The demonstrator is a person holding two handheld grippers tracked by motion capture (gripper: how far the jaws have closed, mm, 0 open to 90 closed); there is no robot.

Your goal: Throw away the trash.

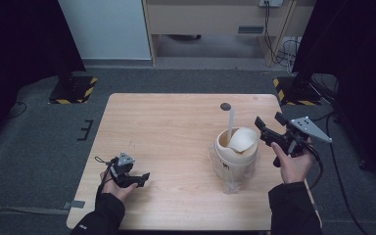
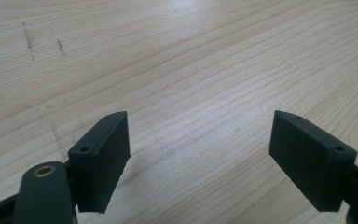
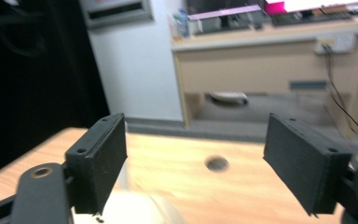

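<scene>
Cream cup in a clear plastic container, right of centre on the worktop.

High view: the cup stood upright with a white straw-like stick rising from it and a curved cream lid or liner tilted in its mouth; judged light, thin-walled and easily tipped or crushed, best taken by the rim or lid edge. The right claw hovered just beside the rim, spread and empty; the left claw rested well apart, near the front edge.
Left gripper view: left claw spread over bare wood.
Right gripper view: right claw spread, a cream curve blurred below it.
</scene>
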